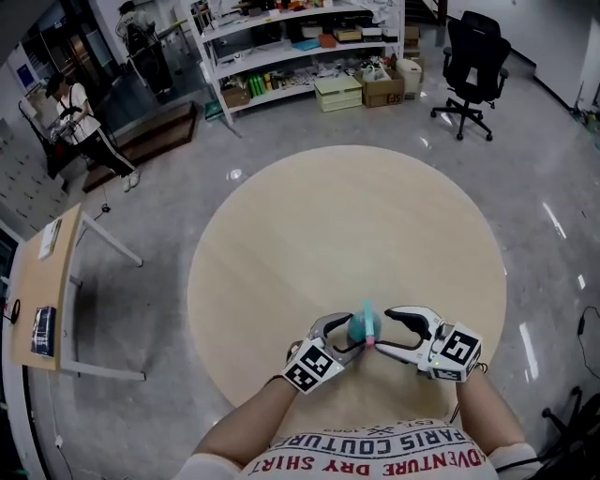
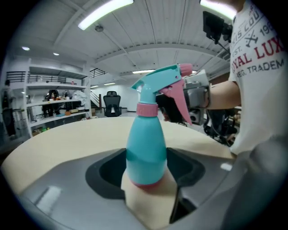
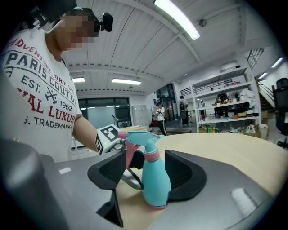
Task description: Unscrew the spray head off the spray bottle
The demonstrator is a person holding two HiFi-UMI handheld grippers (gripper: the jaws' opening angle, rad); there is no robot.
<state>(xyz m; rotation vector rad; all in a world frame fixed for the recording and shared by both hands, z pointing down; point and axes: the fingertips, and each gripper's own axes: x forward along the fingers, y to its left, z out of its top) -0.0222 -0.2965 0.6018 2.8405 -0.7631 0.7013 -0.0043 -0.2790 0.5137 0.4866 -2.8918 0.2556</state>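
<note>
At the table's near edge, the left gripper is clamping the bottle. The right gripper's jaws are standing apart around it, probably needing a square grip on the head.

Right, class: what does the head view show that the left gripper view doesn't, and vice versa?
Head view only: the side desk and the marker cube on the left tool. Left gripper view only: the ceiling lights and the head camera. Both: the spray bottle standing on the round table, and the black office chair.

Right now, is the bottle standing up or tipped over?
Standing up: the bottle sits base-down on the table, spray head on top.
</note>
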